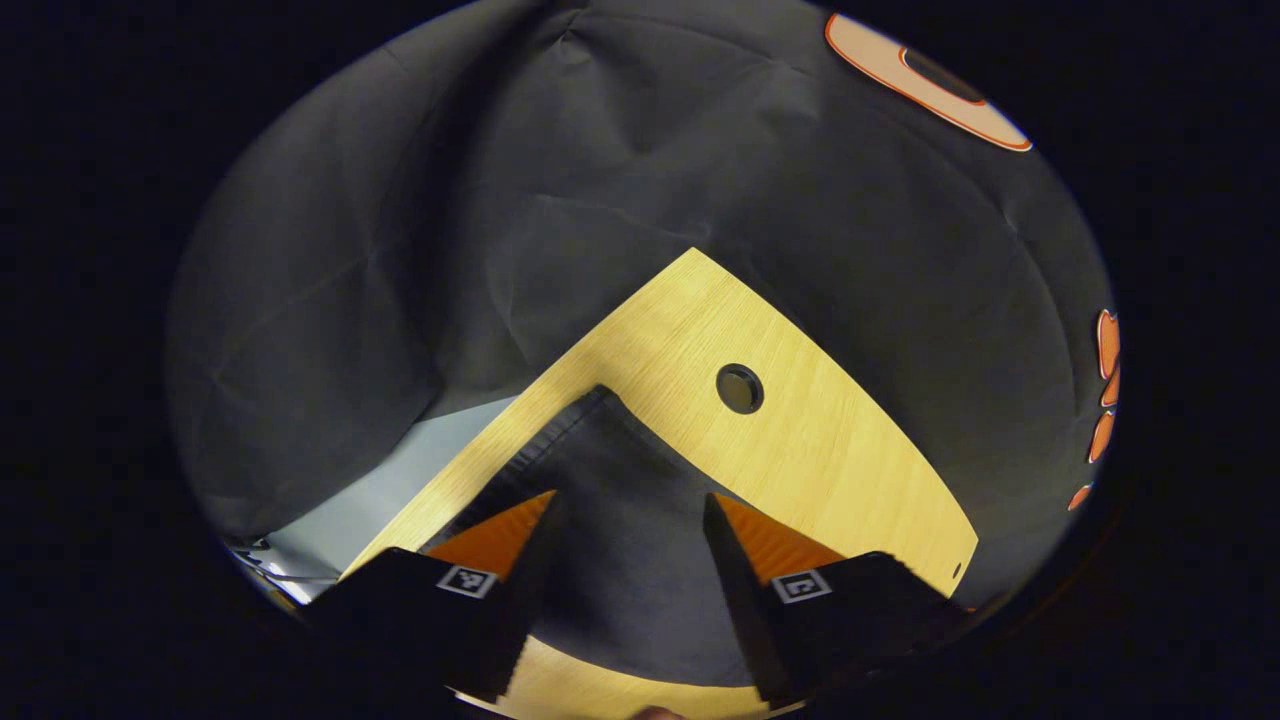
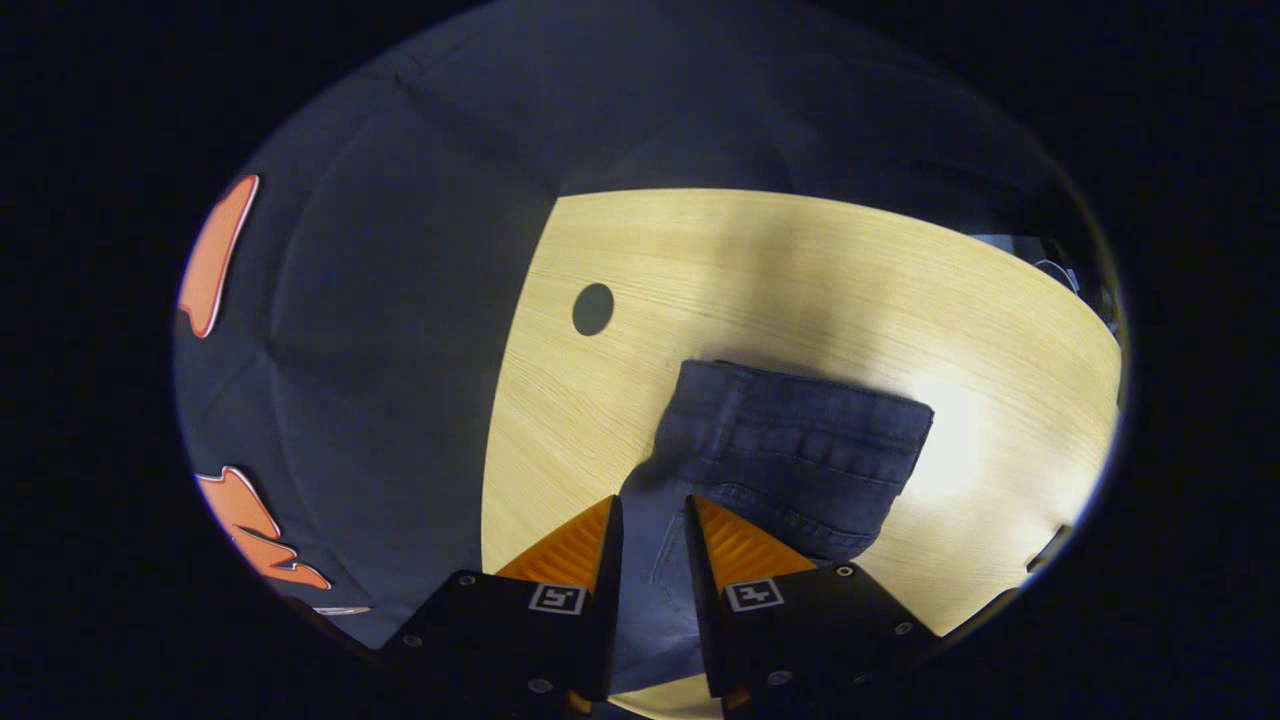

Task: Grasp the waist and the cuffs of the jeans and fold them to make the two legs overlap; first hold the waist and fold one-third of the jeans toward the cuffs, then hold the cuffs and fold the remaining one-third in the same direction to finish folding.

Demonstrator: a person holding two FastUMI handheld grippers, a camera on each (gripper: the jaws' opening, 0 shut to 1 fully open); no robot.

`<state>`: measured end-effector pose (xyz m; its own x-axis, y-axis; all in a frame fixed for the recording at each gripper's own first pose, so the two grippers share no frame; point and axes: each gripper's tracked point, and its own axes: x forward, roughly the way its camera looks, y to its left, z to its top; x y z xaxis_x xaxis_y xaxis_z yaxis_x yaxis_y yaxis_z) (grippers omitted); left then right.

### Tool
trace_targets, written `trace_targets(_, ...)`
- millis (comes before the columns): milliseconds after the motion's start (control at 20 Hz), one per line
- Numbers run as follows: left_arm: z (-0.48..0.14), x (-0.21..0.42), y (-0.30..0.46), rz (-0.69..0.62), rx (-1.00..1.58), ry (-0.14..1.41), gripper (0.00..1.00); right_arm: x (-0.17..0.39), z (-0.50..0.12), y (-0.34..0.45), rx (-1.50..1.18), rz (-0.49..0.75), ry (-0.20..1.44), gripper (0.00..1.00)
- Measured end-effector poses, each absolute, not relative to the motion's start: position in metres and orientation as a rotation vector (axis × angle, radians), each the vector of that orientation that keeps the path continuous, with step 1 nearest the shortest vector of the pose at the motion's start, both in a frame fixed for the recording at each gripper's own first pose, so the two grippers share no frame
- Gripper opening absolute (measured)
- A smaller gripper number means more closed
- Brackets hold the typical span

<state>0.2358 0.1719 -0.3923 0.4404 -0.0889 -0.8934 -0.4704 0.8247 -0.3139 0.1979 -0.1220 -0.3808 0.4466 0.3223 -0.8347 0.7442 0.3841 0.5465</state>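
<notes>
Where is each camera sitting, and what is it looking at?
Left gripper view: rides the left gripper, looking down past its spread fingers at the jeans on the wooden table.
Right gripper view: rides the right gripper, fingers closer together, over the jeans' waist.
Both share the jeans, the table and its round hole.

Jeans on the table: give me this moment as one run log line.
jeans: on table | left gripper: open, over cloth | right gripper: narrow gap, over denim, grip unclear
</notes>
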Motion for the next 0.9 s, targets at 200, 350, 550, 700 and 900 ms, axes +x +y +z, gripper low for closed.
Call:
trace_targets(200, -0.382, 0.235, 0.163, 0.197, -0.581, 1.085, 0.93, 0.176, -0.377, -0.129, 1.113, -0.347, 1.152, 0.73)
trace_targets(350, -0.375, 0.233, 0.154, 0.139, -0.527, 1.07, 0.95, 0.165, -0.376, -0.133, 1.072, -0.344, 1.153, 0.84)
trace_targets(550, -0.366, 0.221, 0.149, 0.074, -0.422, 1.049, 0.96, 0.15, -0.38, -0.136, 1.057, -0.348, 1.165, 0.89)
trace_targets(700, -0.368, 0.218, 0.151, 0.028, -0.373, 1.041, 0.96, 0.137, -0.39, -0.139, 1.045, -0.364, 1.184, 0.91)
trace_targets(900, -0.372, 0.214, 0.152, 0.006, -0.318, 1.025, 0.96, 0.123, -0.404, -0.147, 1.025, -0.392, 1.212, 0.91)
